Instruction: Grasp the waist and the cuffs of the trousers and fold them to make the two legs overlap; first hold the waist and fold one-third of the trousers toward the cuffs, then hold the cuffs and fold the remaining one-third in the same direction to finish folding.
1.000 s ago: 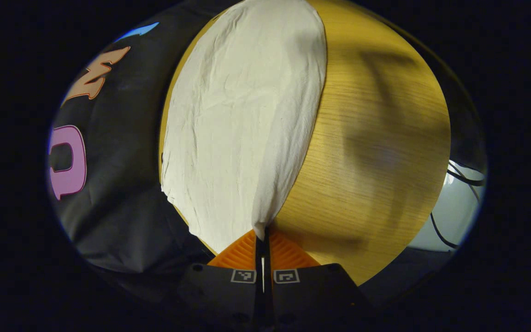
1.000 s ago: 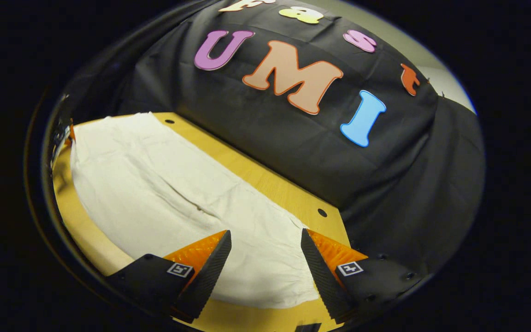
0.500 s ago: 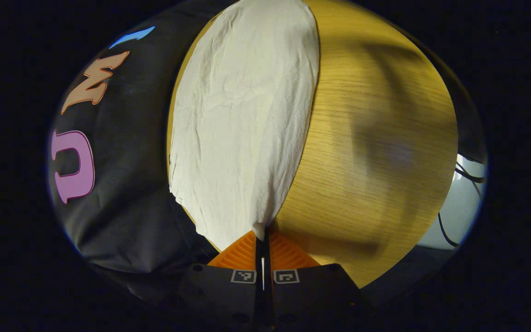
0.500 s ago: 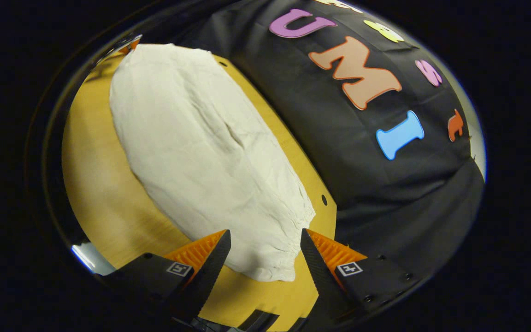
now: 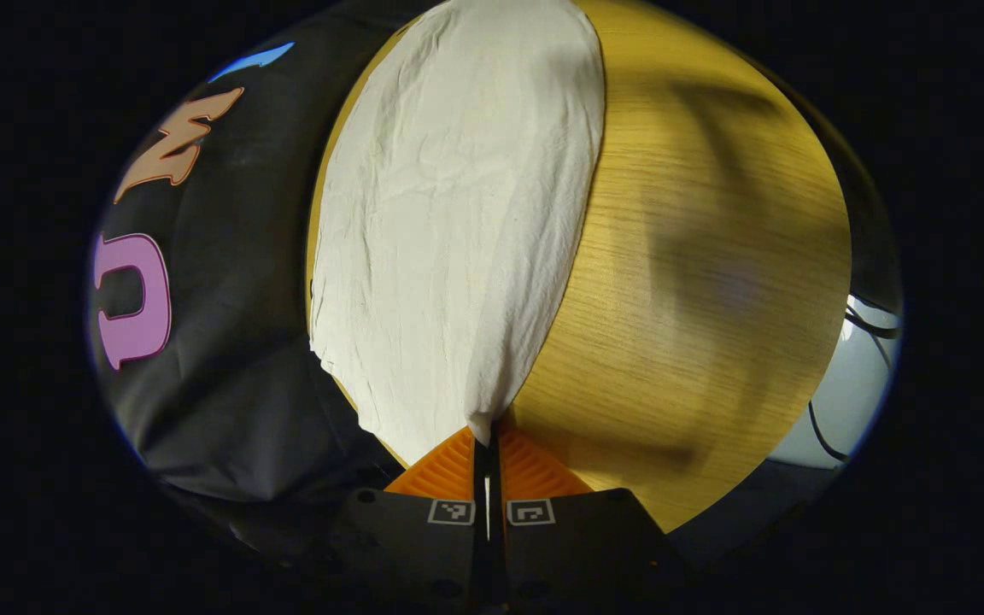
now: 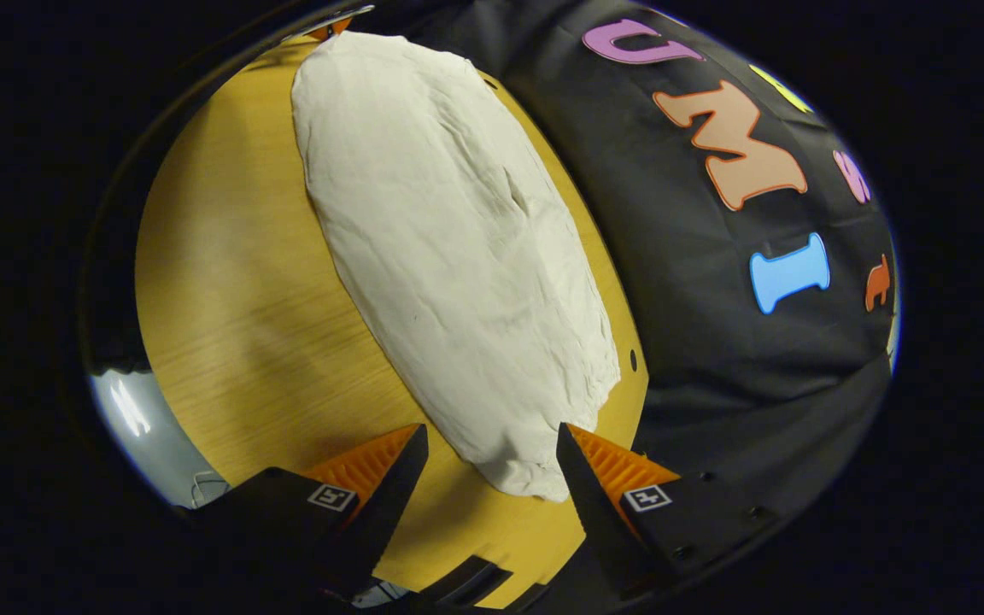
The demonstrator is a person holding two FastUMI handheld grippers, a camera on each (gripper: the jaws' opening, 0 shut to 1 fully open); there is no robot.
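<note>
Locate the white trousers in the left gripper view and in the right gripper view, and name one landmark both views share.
Left gripper view: the trousers run from the top centre down to the left claw, which is shut on one corner.
Right gripper view: the trousers run from the top centre down to the lower middle, their near end between the open fingers of the right claw.
Shared landmark: the wooden table under them.
</note>
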